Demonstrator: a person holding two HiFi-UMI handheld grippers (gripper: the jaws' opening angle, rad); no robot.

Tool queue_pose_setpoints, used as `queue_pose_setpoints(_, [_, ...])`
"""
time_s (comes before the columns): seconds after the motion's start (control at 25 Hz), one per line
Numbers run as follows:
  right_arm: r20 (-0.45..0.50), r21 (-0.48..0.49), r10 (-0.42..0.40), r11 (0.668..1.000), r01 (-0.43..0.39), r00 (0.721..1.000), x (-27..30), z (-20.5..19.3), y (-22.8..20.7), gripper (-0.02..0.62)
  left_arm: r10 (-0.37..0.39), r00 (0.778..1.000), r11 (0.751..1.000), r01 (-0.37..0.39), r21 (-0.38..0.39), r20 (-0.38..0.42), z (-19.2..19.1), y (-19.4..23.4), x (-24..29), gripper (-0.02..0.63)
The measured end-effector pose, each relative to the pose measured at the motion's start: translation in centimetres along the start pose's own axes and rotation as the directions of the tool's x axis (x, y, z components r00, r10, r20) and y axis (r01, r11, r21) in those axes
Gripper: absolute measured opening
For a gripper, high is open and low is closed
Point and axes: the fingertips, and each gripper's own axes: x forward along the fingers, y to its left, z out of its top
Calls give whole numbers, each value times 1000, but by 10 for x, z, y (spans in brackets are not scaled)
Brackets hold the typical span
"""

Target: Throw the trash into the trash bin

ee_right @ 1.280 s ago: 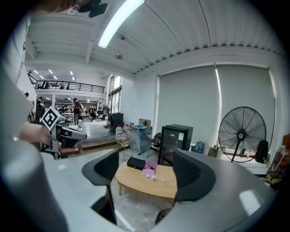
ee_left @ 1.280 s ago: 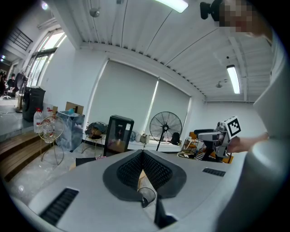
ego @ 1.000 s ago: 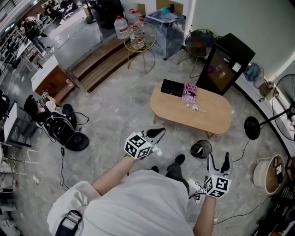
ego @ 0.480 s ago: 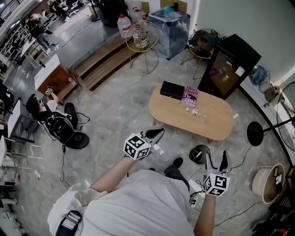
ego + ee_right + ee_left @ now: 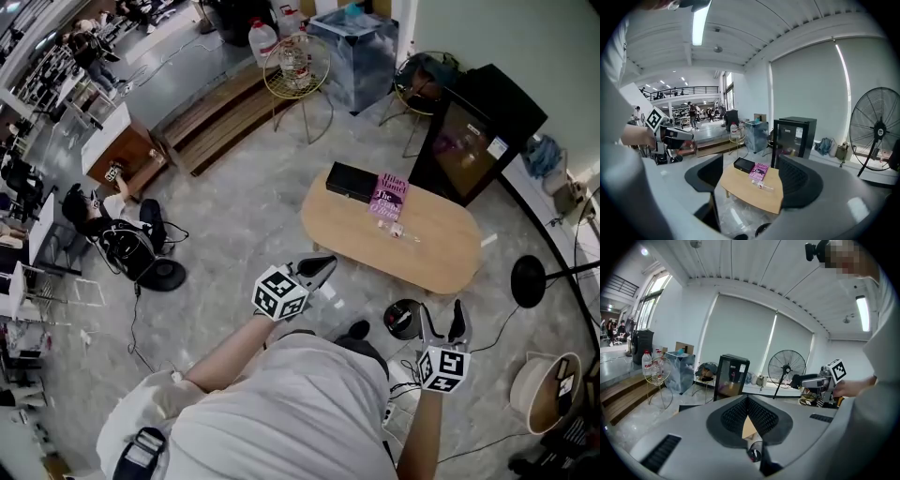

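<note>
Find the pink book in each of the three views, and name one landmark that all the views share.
Head view: the pink book lies right of centre in the upper half, on the wooden table.
Left gripper view: not in it.
Right gripper view: the book lies low in the middle, seen between the open jaws.
Shared landmark: the black cabinet, left of centre in the left gripper view and right of centre in the right gripper view.

We find on the table (image 5: 441, 255) a box (image 5: 352, 181) at its left end, a book (image 5: 386, 195) just beside that and a small piece of trash (image 5: 401, 230) toward its middle, the bin (image 5: 404, 319) on the floor before the table, a cabinet (image 5: 478, 127) behind it.
</note>
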Motion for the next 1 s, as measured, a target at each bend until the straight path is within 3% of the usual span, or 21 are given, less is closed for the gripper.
queue_pose_setpoints(0.52, [-46, 34, 46, 998, -44, 998, 28, -13, -63, 382, 4, 999, 1000, -3, 19, -52, 10, -18, 71, 8])
queue_pose_setpoints(1.0, [-93, 68, 39, 997, -32, 995, 63, -28, -80, 380, -38, 995, 998, 43, 49, -89, 20, -6, 120, 8])
